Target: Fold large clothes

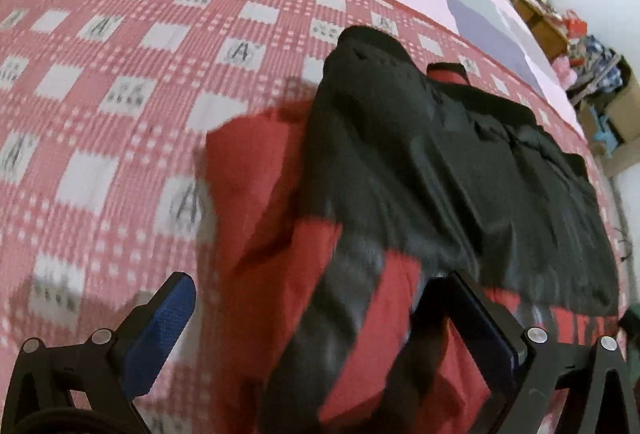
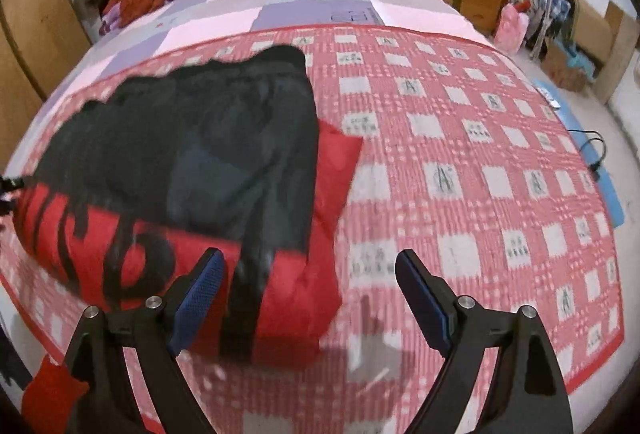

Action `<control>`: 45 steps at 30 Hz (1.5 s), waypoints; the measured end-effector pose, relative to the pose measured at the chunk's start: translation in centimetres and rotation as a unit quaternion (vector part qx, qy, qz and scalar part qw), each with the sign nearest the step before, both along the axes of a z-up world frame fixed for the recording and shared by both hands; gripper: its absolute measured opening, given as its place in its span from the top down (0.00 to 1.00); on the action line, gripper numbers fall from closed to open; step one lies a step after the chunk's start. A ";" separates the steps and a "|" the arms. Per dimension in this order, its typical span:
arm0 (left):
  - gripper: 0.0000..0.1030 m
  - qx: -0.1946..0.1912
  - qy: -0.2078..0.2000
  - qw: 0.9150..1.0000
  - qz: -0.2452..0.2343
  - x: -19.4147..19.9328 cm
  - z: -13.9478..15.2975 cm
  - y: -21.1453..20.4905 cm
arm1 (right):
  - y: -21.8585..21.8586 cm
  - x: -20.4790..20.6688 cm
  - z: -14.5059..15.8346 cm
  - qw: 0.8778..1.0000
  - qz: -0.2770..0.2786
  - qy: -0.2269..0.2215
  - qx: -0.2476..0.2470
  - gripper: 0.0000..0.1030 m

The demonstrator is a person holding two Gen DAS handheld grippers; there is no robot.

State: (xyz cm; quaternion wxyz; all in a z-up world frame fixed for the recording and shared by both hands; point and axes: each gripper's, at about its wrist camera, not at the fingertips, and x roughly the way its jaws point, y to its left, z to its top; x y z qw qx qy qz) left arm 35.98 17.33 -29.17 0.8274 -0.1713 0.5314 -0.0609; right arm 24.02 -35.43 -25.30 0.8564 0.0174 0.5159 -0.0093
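My left tool (image 1: 320, 318) is spread wide, its blue-padded fingers (image 1: 160, 334) set far apart at the bottom of the left wrist view, the black linkage arms with silver pivot pins splayed out to either side, nothing pinched between the pads. My right tool (image 2: 310, 274) is likewise parted, the two blue pads (image 2: 424, 298) facing each other across a clear gap and angled forward and down, gripping nothing.

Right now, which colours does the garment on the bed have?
Black and red garment; the right wrist view shows it best.
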 end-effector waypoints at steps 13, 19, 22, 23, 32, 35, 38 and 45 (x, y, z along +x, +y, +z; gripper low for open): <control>0.00 -0.046 0.095 0.994 -0.040 4.8 -5.2 1.5 | -3.5 8.6 -6.5 0.981 -0.006 0.121 0.150 0.00; 0.00 -0.063 0.131 0.986 -0.076 6.5 -6.9 0.9 | -2.5 9.4 -7.5 0.971 0.005 0.124 0.202 0.00; 0.01 -0.073 0.140 0.982 -0.103 7.0 -6.7 0.3 | -2.0 9.7 -7.7 0.968 0.003 0.111 0.225 0.11; 0.06 -0.078 0.132 0.982 -0.110 6.9 -6.4 0.0 | -1.9 9.6 -7.6 0.967 0.004 0.106 0.231 0.15; 0.66 -0.096 0.060 0.989 -0.097 4.4 -3.2 0.0 | -0.2 8.5 -4.0 0.982 0.013 0.057 0.182 0.68; 0.73 -0.097 0.029 0.991 -0.091 2.7 -0.6 0.0 | 0.9 7.9 -1.8 0.987 0.017 0.035 0.154 0.74; 0.77 -0.122 0.017 0.989 -0.081 1.7 1.1 1.2 | 1.5 7.2 0.6 0.989 0.019 0.010 0.145 0.76; 0.78 -0.134 -0.016 0.989 -0.066 -1.7 6.4 4.2 | 6.4 5.4 7.0 0.986 0.073 -0.035 0.143 0.78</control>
